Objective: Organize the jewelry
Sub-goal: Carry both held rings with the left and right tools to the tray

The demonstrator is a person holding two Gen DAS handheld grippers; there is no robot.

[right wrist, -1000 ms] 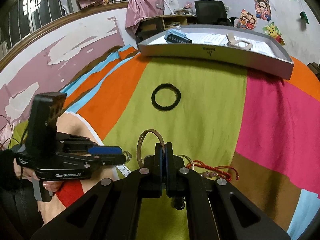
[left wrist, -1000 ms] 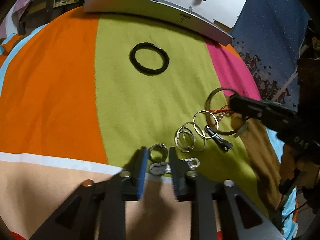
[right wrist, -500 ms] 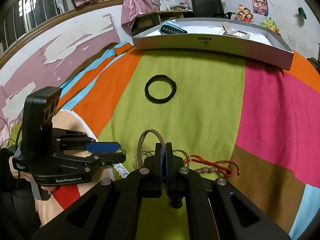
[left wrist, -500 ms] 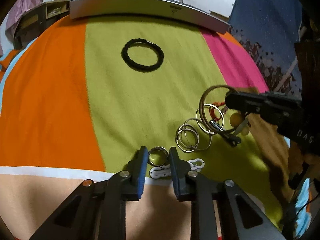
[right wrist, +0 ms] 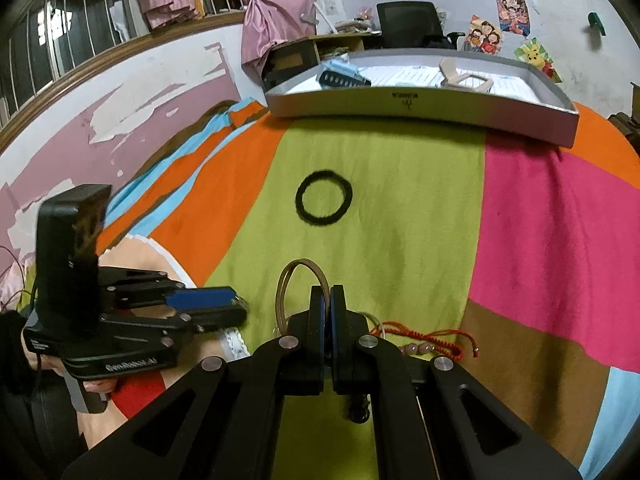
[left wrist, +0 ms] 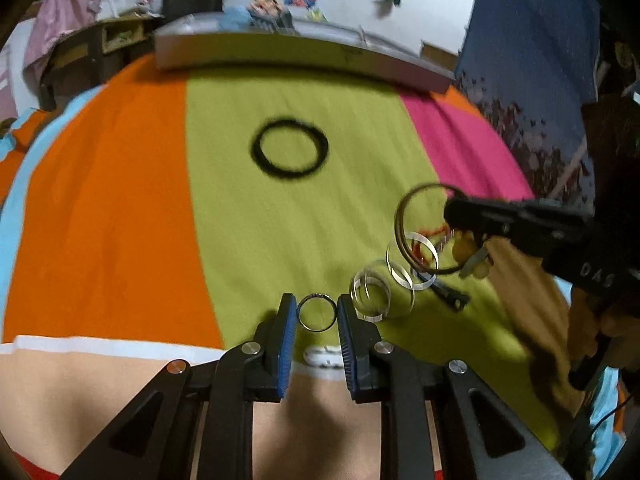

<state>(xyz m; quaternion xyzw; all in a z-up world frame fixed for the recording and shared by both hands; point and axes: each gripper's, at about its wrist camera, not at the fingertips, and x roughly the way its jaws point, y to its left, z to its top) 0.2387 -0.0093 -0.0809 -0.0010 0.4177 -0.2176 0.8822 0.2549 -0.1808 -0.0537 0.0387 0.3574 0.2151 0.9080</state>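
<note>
A small silver ring (left wrist: 316, 313) is now being lifted, pinched by the left gripper (left wrist: 317, 316); a bronze bangle (right wrist: 303, 289) is being held clamped in the right gripper (right wrist: 327, 307).

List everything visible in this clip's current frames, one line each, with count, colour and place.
Blanket: one, striped orange, green, pink and brown, under everything.
Tray: one, grey, at the blanket's far edge.
Black ring: one, flat on the green stripe.
Bangle: one, bronze, held clear of the blanket by the right gripper.
Small ring: one, silver, between the left jaws.
Silver hoops: several, overlapping, count unclear, on the green stripe.
Red cord: one, with beads, beside the hoops.
Posters: several, colourful, on the back wall.
Chair: one, black, behind the tray.
Left gripper: black, blue pads, jaws around the small ring.
Right gripper: black, jaws shut on the bangle.
</note>
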